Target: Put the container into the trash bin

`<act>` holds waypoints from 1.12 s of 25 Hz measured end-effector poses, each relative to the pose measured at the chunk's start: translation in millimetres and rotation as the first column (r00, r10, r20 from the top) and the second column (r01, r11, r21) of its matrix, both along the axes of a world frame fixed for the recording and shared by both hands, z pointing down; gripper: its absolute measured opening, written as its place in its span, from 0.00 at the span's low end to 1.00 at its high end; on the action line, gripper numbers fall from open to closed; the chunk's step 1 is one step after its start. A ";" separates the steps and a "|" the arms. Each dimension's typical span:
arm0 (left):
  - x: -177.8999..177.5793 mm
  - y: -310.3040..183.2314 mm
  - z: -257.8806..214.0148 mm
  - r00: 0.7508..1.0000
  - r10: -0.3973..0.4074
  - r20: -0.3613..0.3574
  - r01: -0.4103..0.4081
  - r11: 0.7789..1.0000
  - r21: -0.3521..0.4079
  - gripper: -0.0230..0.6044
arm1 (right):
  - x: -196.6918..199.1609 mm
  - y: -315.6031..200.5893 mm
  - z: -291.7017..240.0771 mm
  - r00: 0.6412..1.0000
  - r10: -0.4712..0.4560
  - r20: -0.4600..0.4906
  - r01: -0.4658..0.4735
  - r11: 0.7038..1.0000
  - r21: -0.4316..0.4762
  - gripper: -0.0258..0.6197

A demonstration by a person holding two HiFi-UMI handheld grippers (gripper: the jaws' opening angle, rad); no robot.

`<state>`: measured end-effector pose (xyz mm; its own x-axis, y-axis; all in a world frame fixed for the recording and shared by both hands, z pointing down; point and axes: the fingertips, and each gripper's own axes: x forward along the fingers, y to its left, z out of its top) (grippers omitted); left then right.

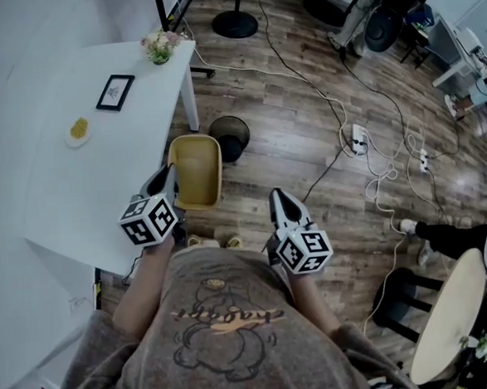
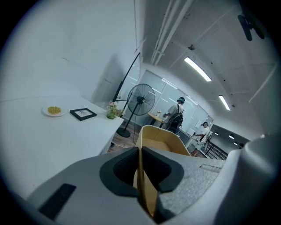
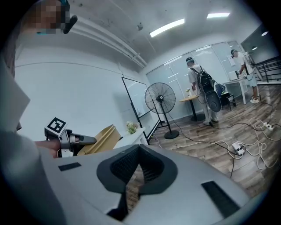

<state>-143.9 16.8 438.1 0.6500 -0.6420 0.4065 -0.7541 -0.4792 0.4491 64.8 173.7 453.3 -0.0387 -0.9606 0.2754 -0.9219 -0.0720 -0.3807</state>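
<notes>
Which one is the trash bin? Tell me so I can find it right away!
Find the big white table and the leg under its flower corner. On the wooden floor right beside that leg stands the trash bin, just past the yellow container. It is round, black and open on top, not flat like the fan base farther away.

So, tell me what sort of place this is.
Likely an office or lab workroom: a white table, a standing fan, and a power strip lying on the wood floor.
</notes>
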 end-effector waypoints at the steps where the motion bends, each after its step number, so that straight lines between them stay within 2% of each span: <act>1: 0.5 3.1 -0.2 1.000 -0.007 0.001 0.007 1.000 0.003 0.08 | 1.8 0.2 0.2 1.000 -0.011 -0.001 0.011 1.000 0.003 0.04; 9: 8.8 29.0 0.1 0.998 -0.058 -0.009 0.058 0.998 0.007 0.08 | 21.8 1.1 3.4 0.998 -0.067 -0.012 0.067 0.998 0.003 0.04; 17: 15.1 20.5 0.3 0.998 -0.067 -0.021 0.068 0.998 0.010 0.08 | 22.7 -13.4 10.7 0.995 -0.098 -0.002 0.098 0.995 -0.004 0.04; 28: 80.7 -27.2 5.6 0.999 -0.002 -0.052 0.002 1.000 0.007 0.08 | 63.2 -50.9 16.0 0.998 -0.057 -0.002 0.057 0.998 0.001 0.04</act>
<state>-63.2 -10.3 443.7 0.6690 -0.6461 0.3675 -0.7307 -0.4812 0.4843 128.0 122.8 469.3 -0.0927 -0.9572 0.2742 -0.9252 -0.0189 -0.3789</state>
